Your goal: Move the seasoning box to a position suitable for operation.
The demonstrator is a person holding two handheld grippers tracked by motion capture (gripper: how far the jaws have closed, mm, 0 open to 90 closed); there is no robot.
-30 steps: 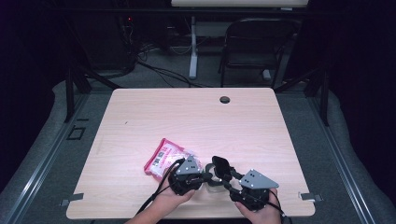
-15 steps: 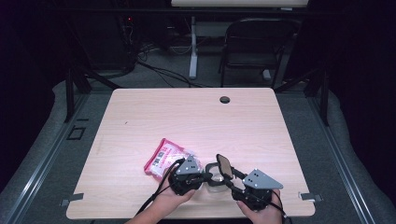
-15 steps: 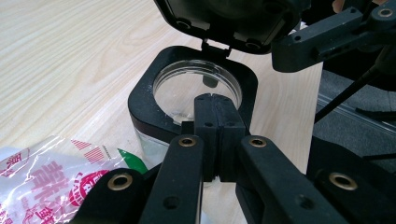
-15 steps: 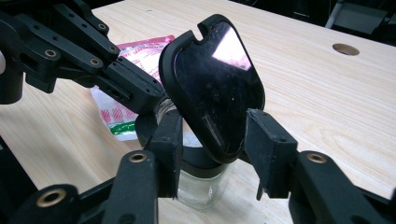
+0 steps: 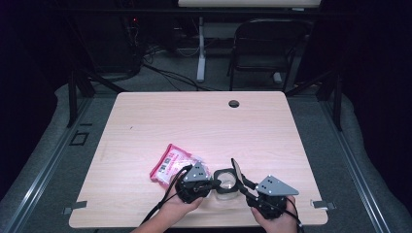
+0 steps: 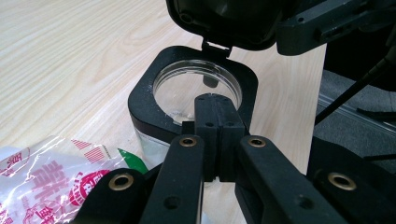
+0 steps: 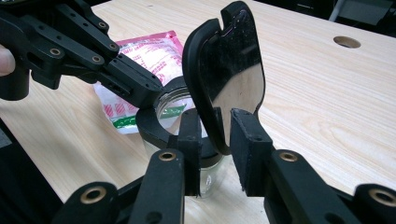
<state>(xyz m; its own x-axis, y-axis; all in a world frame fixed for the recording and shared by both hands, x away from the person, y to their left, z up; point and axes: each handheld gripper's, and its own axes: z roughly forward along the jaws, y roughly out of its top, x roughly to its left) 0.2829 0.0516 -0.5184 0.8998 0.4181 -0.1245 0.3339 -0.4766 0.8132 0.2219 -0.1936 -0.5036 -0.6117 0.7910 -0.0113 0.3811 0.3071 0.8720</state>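
A dim room, dark all round, and a pale wooden table [image 5: 204, 126] lit in the middle of it. Near the front edge stands a clear jar [image 5: 225, 187] with a black square collar, its hinged black lid [image 5: 238, 171] swung up on end. The left gripper [image 5: 210, 183] is clamped on the collar's rim: in the left gripper view its jaws are pinched tight on the near edge of the jar [image 6: 196, 88]. The right gripper [image 5: 247, 190] has the lid, and the right gripper view shows that lid [image 7: 229, 70] nipped between the two jaws at its lower edge, standing nearly upright. Just behind and left of the jar lies a pink-and-white snack packet [image 5: 172, 162], flat on the table. Farther back, a round cable hole [image 5: 234, 103] sits near the far edge. Beyond the table, a black chair [image 5: 265, 48].
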